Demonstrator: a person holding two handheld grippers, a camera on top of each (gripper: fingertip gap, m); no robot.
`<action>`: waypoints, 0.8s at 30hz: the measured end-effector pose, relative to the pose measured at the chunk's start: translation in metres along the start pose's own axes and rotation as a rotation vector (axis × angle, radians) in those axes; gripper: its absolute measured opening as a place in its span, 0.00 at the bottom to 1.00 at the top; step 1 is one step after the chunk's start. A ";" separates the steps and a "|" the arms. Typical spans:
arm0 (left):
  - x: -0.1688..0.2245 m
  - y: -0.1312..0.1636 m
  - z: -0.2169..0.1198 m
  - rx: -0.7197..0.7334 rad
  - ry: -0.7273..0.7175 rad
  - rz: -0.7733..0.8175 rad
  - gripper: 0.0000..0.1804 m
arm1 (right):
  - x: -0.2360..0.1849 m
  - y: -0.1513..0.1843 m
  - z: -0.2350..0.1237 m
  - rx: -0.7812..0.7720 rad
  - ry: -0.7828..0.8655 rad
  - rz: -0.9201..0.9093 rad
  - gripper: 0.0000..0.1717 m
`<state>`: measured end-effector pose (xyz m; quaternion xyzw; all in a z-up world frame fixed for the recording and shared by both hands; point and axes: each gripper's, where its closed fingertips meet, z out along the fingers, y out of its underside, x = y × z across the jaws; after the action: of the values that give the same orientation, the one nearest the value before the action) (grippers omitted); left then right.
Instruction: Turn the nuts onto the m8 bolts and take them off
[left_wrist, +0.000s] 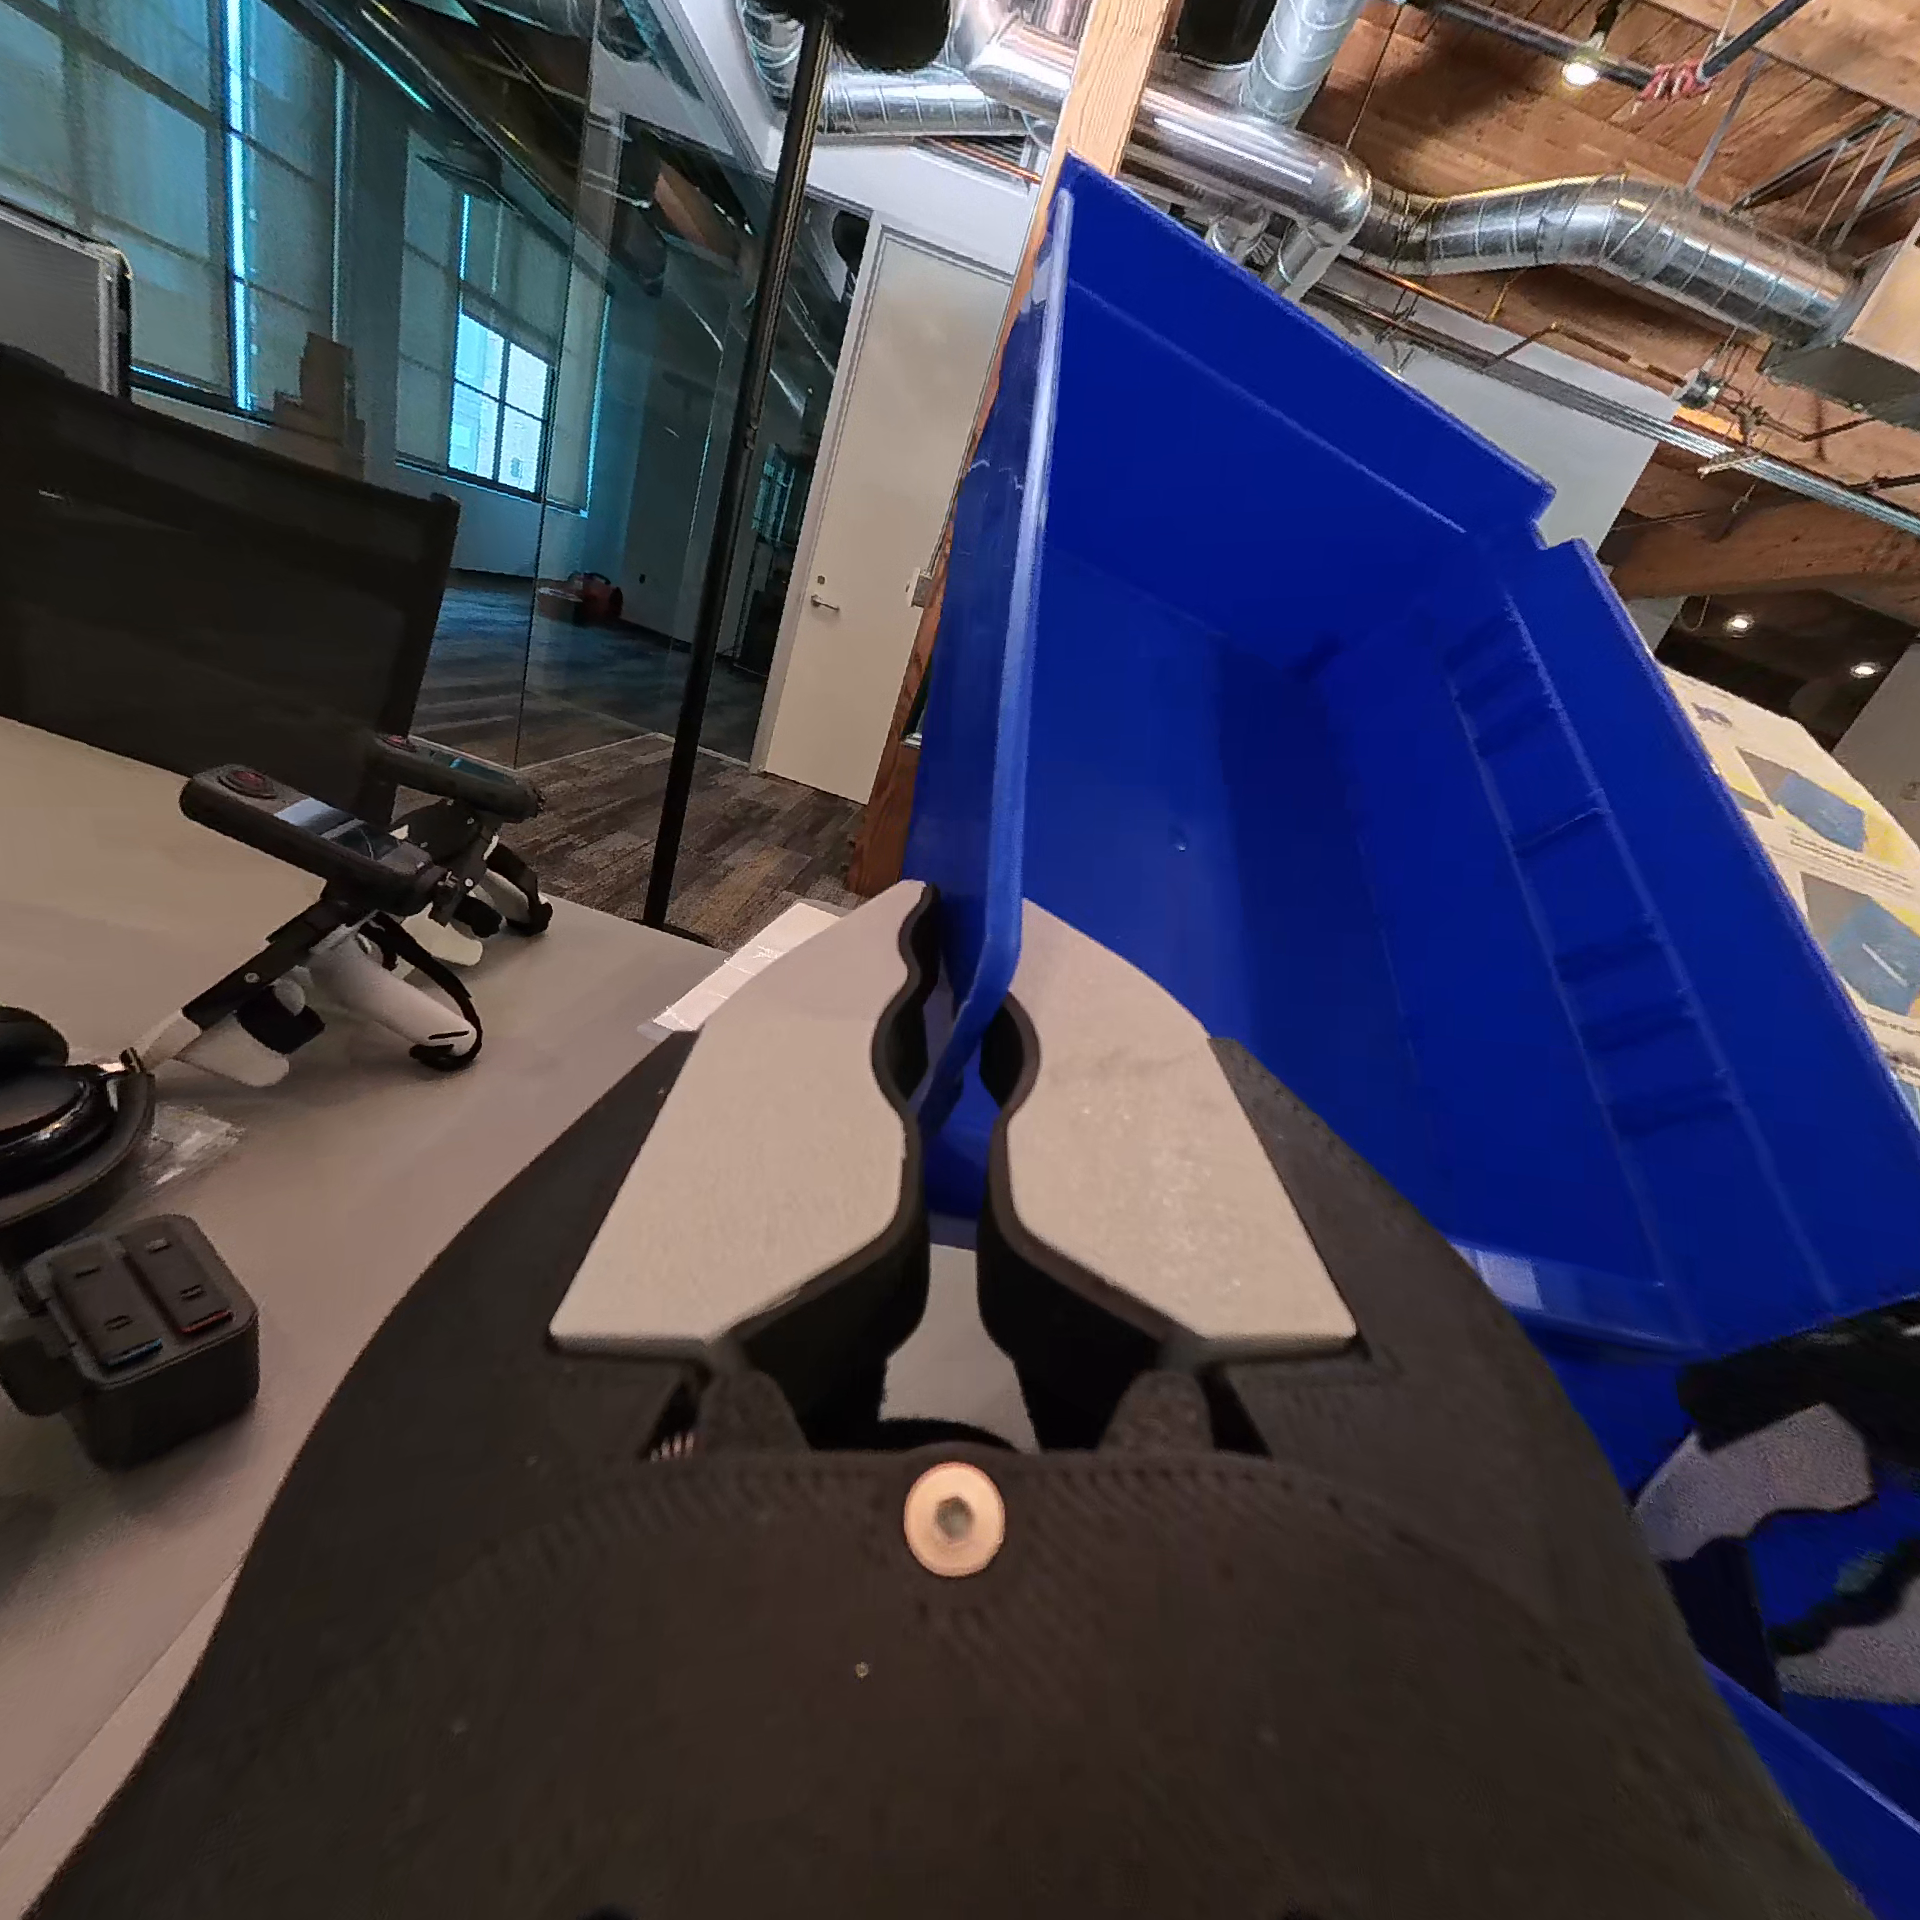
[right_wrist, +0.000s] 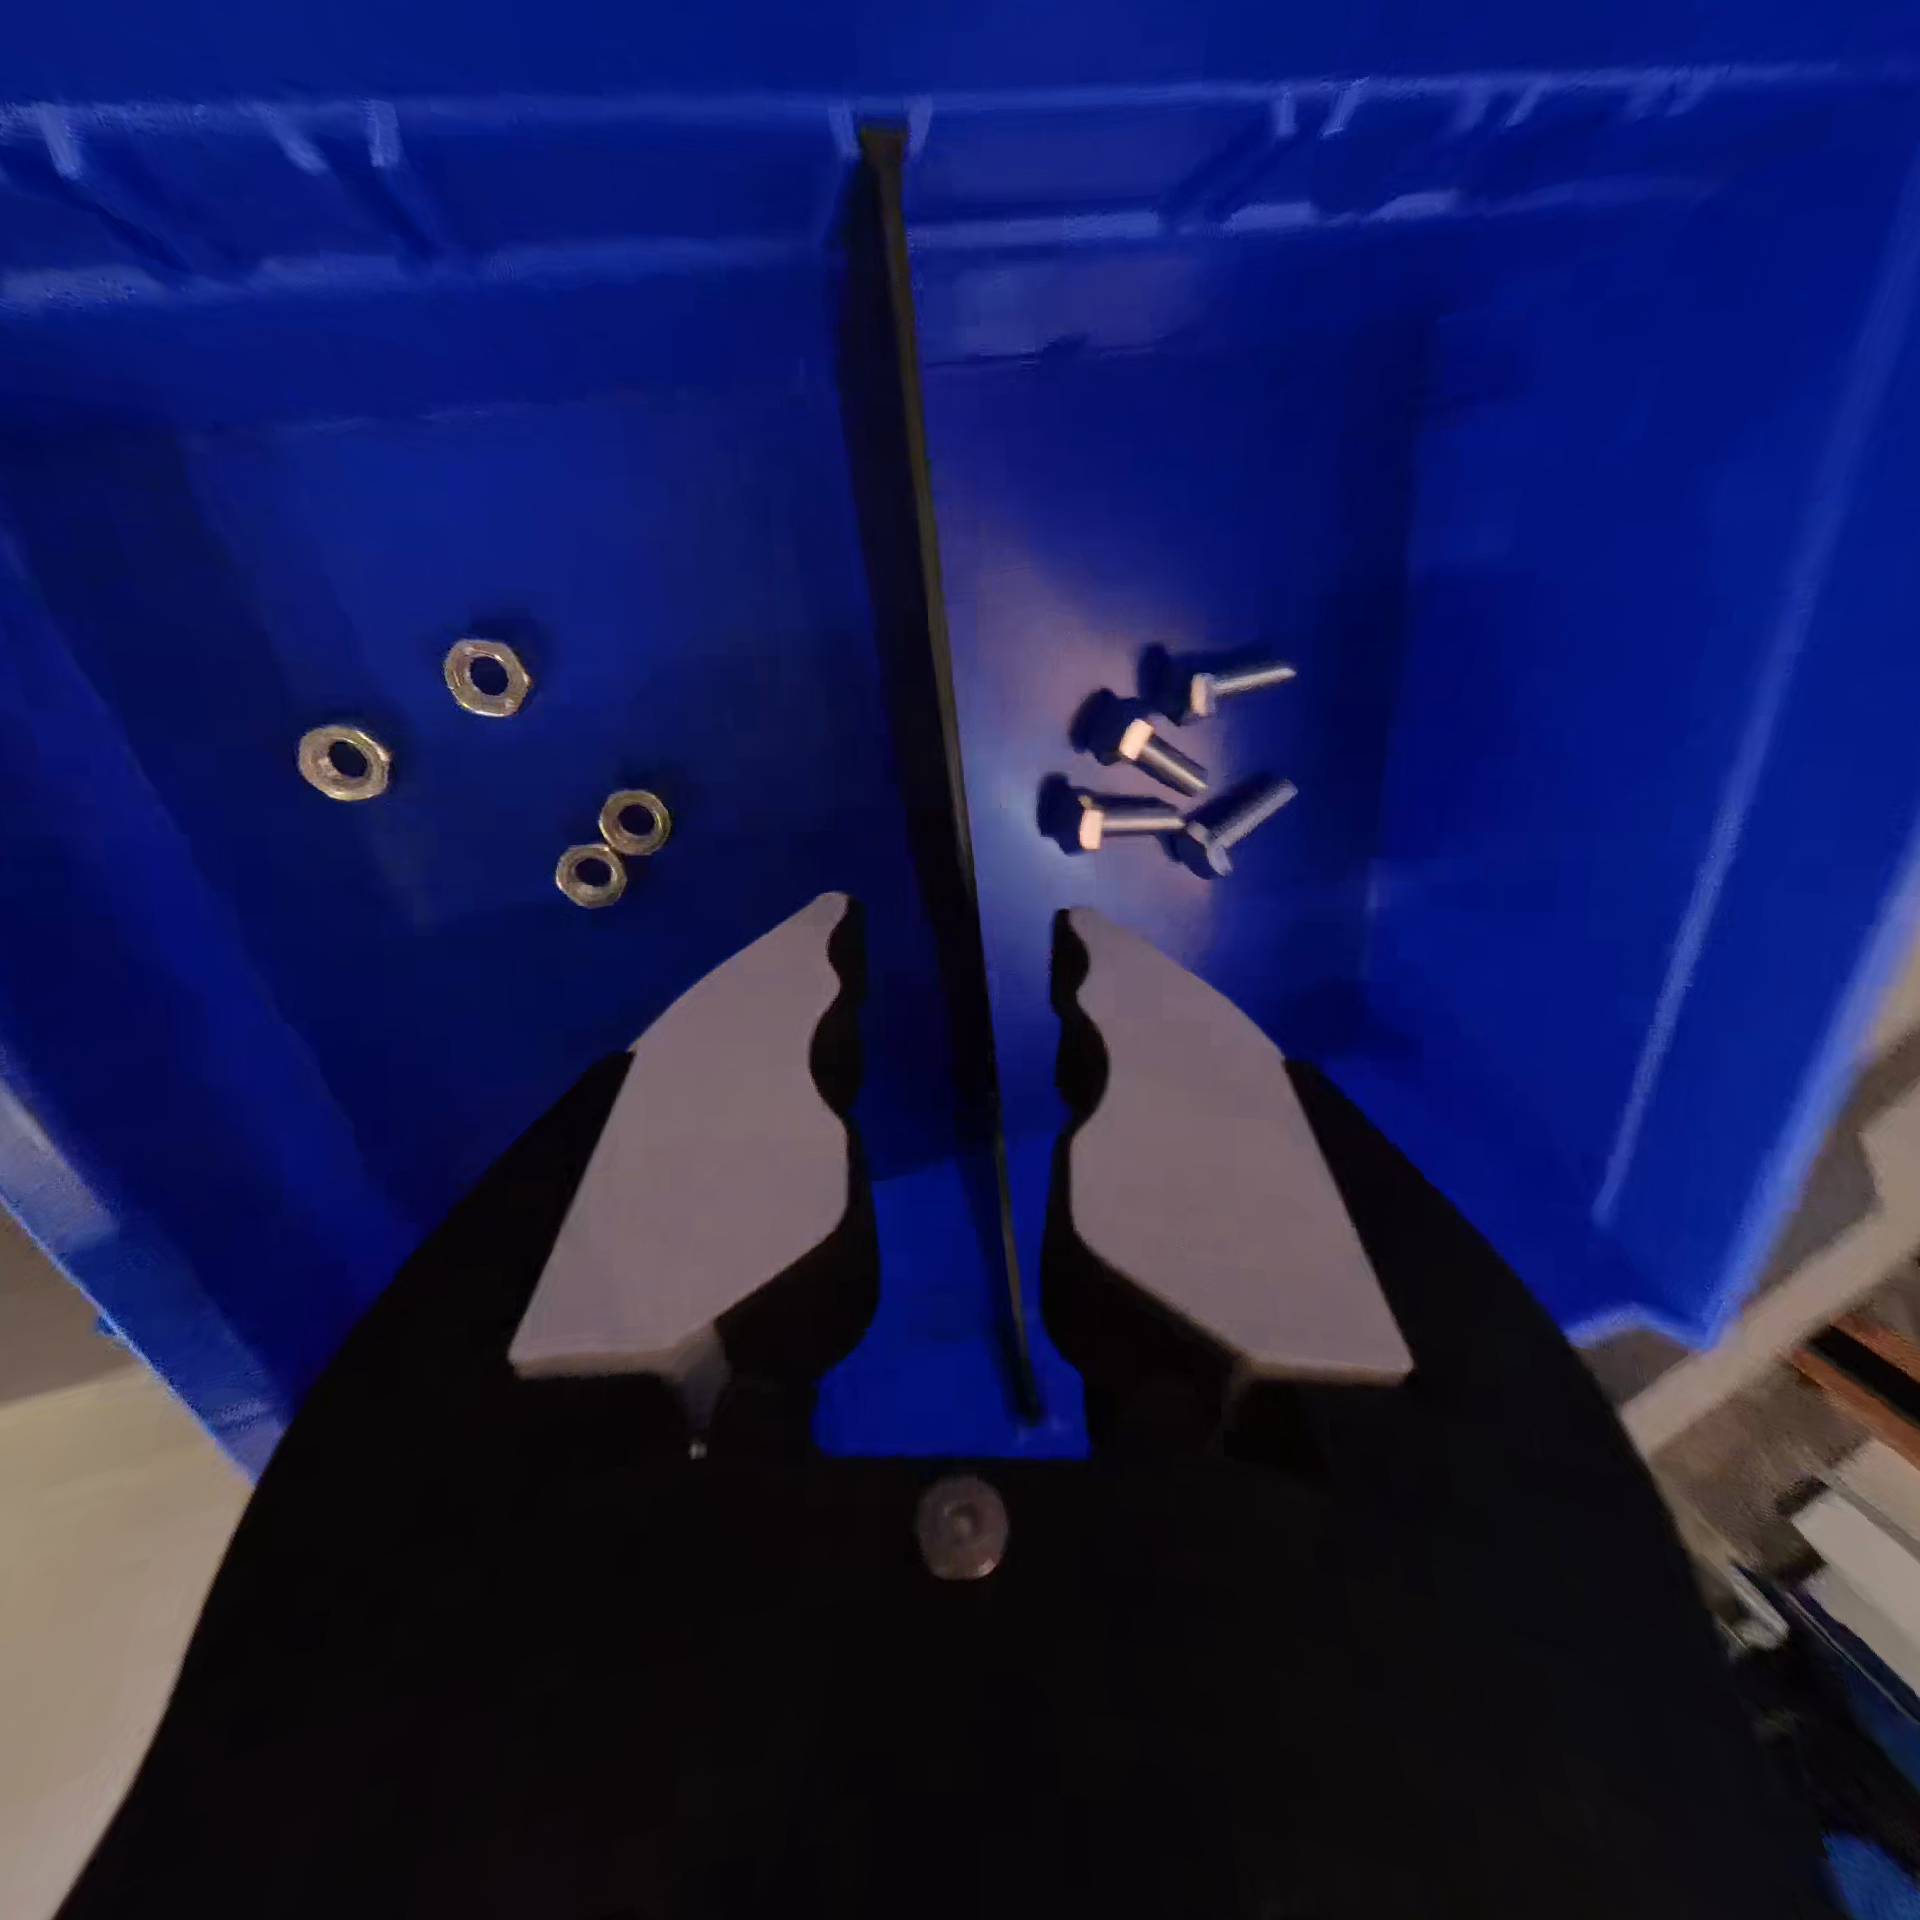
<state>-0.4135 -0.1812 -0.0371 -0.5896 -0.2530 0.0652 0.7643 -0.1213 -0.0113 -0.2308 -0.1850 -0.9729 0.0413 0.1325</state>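
Left tongs (left_wrist: 961, 997) clamped on the smooth blue plastic bin (left_wrist: 1299, 831) wall, tilting it up. Right tongs (right_wrist: 956, 925) apart, straddling the thin black divider (right_wrist: 914, 582); hex nuts (right_wrist: 486, 677) lie left of it, bolts (right_wrist: 1164, 758) right.

Bin (left_wrist: 1299, 727) solid blue; divider (right_wrist: 914, 623) black. Nuts (right_wrist: 488, 675) brassy yellow. Bolts (right_wrist: 1153, 748) silver-grey. Gripper fingers (left_wrist: 769, 1122) grey, black-edged. Tabletop (left_wrist: 208, 894) plain grey.

Grey table (left_wrist: 343, 1174), bearing two handheld gripper devices with black cameras (left_wrist: 343, 894) leaning together, black case with slotted battery packs (left_wrist: 135, 1340) near left edge, round black object (left_wrist: 52, 1101) partly cut off, clear tape strip (left_wrist: 717, 987) at far edge.
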 end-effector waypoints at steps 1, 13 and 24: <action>0.000 -0.001 0.000 -0.001 0.003 0.003 0.03 | -0.002 -0.003 0.006 0.002 -0.045 -0.005 0.12; -0.019 -0.019 -0.012 0.056 -0.064 0.052 0.03 | 0.065 -0.002 0.030 -0.039 -0.117 0.333 0.03; -0.043 -0.027 -0.019 0.077 -0.088 0.027 0.03 | 0.194 0.043 0.057 -0.077 -0.065 0.645 0.03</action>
<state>-0.4471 -0.2230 -0.0281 -0.5598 -0.2757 0.1112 0.7734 -0.2960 0.0991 -0.2437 -0.4871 -0.8687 0.0503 0.0744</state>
